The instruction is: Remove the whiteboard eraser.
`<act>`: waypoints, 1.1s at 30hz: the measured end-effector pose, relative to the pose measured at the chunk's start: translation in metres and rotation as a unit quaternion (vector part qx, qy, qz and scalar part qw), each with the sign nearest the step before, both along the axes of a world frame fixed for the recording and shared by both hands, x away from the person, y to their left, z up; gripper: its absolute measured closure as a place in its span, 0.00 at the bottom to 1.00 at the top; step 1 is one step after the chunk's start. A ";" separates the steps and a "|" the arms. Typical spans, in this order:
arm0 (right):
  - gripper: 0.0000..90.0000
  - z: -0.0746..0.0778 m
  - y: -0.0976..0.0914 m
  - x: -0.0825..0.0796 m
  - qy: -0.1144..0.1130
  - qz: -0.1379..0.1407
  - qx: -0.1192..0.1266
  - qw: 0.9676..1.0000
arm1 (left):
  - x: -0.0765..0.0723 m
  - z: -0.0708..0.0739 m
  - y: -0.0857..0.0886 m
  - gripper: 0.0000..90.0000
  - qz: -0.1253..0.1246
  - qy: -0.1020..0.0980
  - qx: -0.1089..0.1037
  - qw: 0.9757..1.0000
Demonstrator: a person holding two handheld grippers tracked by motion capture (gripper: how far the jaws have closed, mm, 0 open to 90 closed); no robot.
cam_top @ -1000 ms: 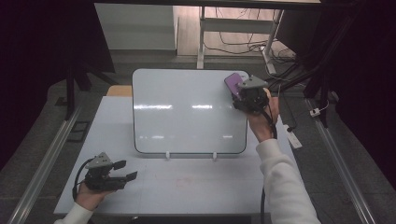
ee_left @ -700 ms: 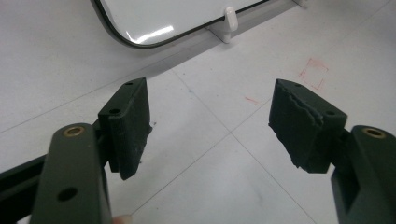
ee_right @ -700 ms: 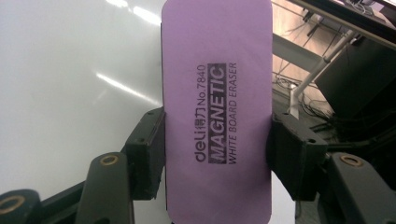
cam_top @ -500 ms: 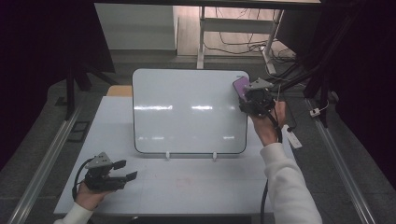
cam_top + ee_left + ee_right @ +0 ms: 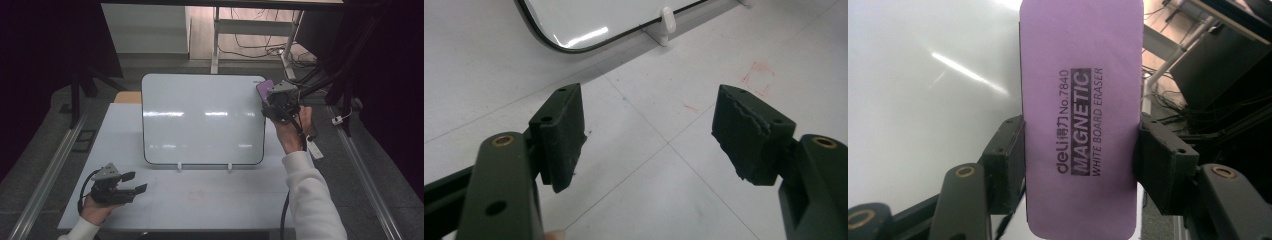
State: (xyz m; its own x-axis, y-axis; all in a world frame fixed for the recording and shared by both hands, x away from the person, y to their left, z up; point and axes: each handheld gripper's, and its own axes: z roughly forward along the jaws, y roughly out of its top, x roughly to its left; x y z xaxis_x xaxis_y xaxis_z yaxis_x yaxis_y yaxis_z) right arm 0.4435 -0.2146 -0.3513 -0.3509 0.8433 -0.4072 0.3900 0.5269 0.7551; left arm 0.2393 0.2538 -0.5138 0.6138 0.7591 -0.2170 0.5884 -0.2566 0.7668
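Seen from the high view: right gripper (image 5: 270,96) at the upper right corner of a whiteboard (image 5: 200,120), clamped on a purple eraser (image 5: 264,90). Readable in the right gripper view alone: eraser label "MAGNETIC WHITE BOARD ERASER", pinched at both long edges. Left gripper (image 5: 132,184) resting low on the bench (image 5: 210,200), released, nothing between; faint red marks (image 5: 758,79) visible from the left gripper view.
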 end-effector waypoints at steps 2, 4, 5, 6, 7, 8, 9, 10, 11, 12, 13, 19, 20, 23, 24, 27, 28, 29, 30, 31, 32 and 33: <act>0.45 -0.004 0.004 -0.003 0.004 0.010 -0.009 1.000 | 0.000 0.000 0.000 0.33 0.000 0.000 0.000 1.000; 0.45 -0.010 0.009 -0.009 0.008 0.020 -0.022 1.000 | 0.000 0.000 0.000 0.33 -0.001 0.000 0.001 1.000; 0.45 -0.015 0.011 -0.013 0.011 0.027 -0.024 0.999 | 0.000 0.000 0.000 0.33 -0.001 -0.001 0.002 1.000; 0.45 -0.019 0.012 -0.016 0.012 0.030 -0.026 0.999 | 0.000 0.000 0.000 0.33 -0.002 -0.001 0.001 1.000; 0.45 -0.023 0.012 -0.019 0.014 0.034 -0.027 0.999 | 0.000 0.000 0.000 0.33 -0.002 -0.002 0.001 1.000; 0.45 -0.028 0.011 -0.023 0.016 0.036 -0.029 0.999 | 0.000 0.001 0.000 0.33 -0.001 -0.001 0.000 1.000; 0.45 -0.032 0.010 -0.026 0.018 0.037 -0.026 0.999 | 0.000 0.001 0.000 0.33 0.000 -0.001 0.000 1.000; 0.45 -0.036 0.008 -0.029 0.020 0.038 -0.024 0.999 | 0.000 0.001 0.000 0.33 0.000 -0.001 0.000 1.000; 0.45 -0.040 0.006 -0.033 0.023 0.038 -0.021 0.999 | 0.000 0.001 0.000 0.33 0.000 -0.001 0.000 1.000; 0.45 -0.045 0.003 -0.037 0.026 0.037 -0.018 0.999 | 0.000 0.001 -0.001 0.33 -0.001 -0.001 0.000 1.000; 0.45 -0.048 0.002 -0.039 0.028 0.039 -0.018 0.999 | 0.000 0.001 -0.001 0.33 -0.002 -0.001 0.000 1.000; 0.45 -0.069 -0.003 -0.057 0.043 0.050 -0.031 0.997 | 0.000 0.002 -0.003 0.33 -0.004 -0.002 0.001 1.000; 0.45 -0.070 -0.003 -0.059 0.046 0.052 -0.030 0.997 | 0.000 0.002 -0.004 0.33 -0.004 -0.002 0.001 1.000; 0.45 -0.069 -0.006 -0.061 0.049 0.055 -0.020 0.997 | 0.001 0.002 -0.005 0.33 -0.006 -0.002 0.001 1.000; 0.45 -0.067 -0.007 -0.062 0.048 0.057 -0.014 0.997 | 0.001 0.002 -0.005 0.33 -0.006 -0.002 0.000 1.000; 0.45 -0.065 -0.005 -0.071 0.039 0.076 -0.002 0.996 | 0.001 0.001 -0.004 0.33 -0.005 -0.002 0.000 1.000; 0.45 -0.066 -0.004 -0.075 0.038 0.085 0.003 0.996 | 0.002 0.001 -0.004 0.33 -0.005 -0.001 0.000 1.000; 0.45 -0.067 -0.002 -0.081 0.038 0.094 0.004 0.995 | 0.002 0.001 -0.004 0.33 -0.005 0.000 0.000 1.000; 0.45 -0.069 -0.001 -0.084 0.036 0.101 0.006 0.994 | 0.003 0.001 -0.005 0.33 -0.005 0.000 0.000 1.000; 0.45 -0.071 -0.001 -0.089 0.037 0.111 0.010 0.993 | 0.003 0.001 -0.005 0.33 -0.005 0.000 0.000 1.000; 0.45 -0.074 0.000 -0.093 0.039 0.121 0.014 0.992 | 0.003 0.001 -0.005 0.33 -0.006 0.000 0.000 1.000; 0.45 -0.077 0.001 -0.097 0.039 0.126 0.015 0.991 | 0.003 0.001 -0.006 0.33 -0.006 0.001 -0.001 1.000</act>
State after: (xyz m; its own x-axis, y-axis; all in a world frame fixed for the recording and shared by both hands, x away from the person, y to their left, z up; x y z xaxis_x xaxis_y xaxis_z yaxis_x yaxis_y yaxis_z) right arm 0.3470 -0.2137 -0.4278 -0.5820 0.7358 -0.3461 0.3070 0.5930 0.7444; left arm 0.2426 0.2479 -0.5124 0.6230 0.7508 -0.2195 0.5860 -0.2621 0.7667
